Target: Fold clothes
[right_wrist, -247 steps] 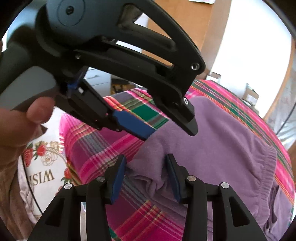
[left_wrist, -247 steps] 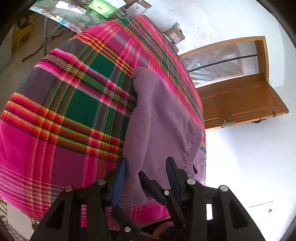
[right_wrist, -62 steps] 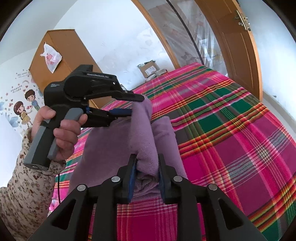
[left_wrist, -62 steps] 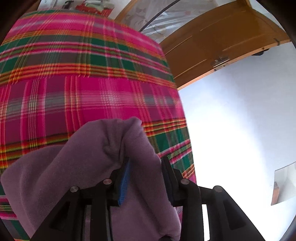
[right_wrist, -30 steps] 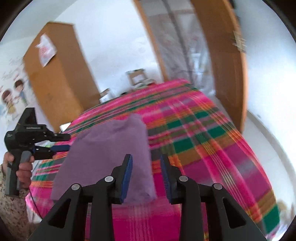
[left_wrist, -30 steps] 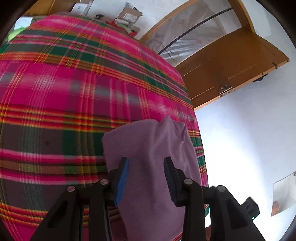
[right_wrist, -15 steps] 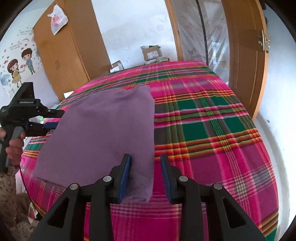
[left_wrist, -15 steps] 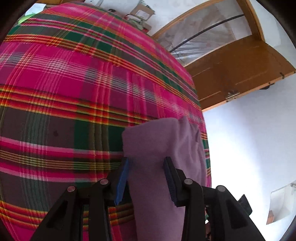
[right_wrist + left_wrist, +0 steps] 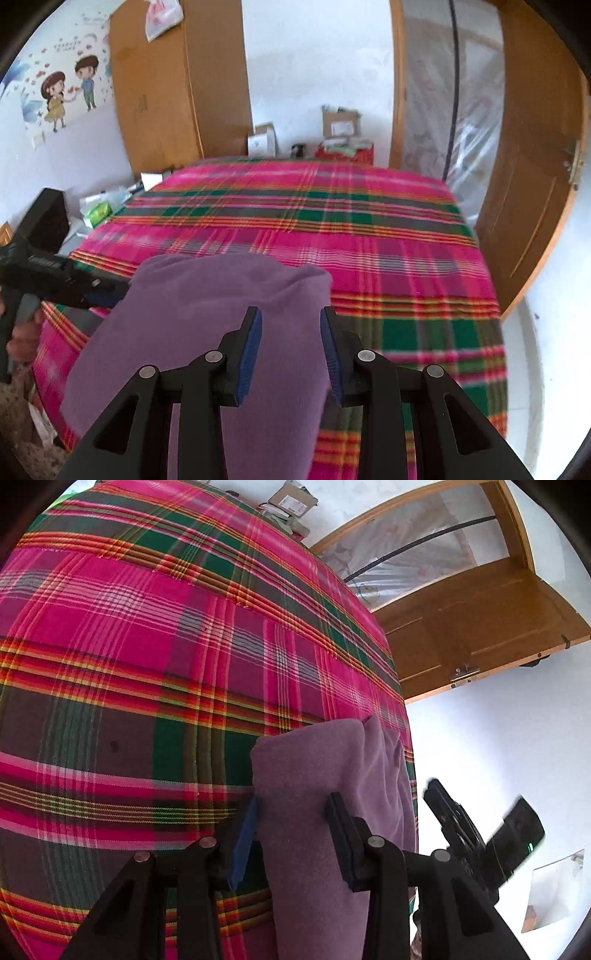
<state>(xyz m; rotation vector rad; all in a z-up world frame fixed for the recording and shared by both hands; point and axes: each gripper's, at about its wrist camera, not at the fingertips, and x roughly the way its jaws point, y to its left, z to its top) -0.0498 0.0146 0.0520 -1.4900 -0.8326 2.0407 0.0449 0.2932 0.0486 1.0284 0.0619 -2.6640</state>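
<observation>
A purple garment (image 9: 314, 760) lies folded on the pink and green plaid bed (image 9: 147, 646), near its edge. My left gripper (image 9: 293, 797) straddles one end of it. The jaws stand apart, and a dark gap shows beside the blue pad (image 9: 243, 842). In the right wrist view the garment (image 9: 207, 295) runs under and between the fingers of my right gripper (image 9: 290, 310), which is open, its pads clear of the cloth. The left gripper (image 9: 107, 291) shows at the garment's left edge, in a person's hand (image 9: 22, 332). The right gripper (image 9: 439, 797) appears blurred beside the bed's edge.
The bed (image 9: 369, 240) drops off to white floor (image 9: 546, 350) on the right. A wooden door (image 9: 535, 184) stands open beyond it. A wardrobe (image 9: 166, 92) and cardboard boxes (image 9: 340, 122) line the far wall. Small packets (image 9: 99, 210) lie left of the bed.
The garment, held up by both grippers two seconds ago, now lies flat on the bed. In the last second the right gripper rolled and swung sideways along it. The left sank slightly.
</observation>
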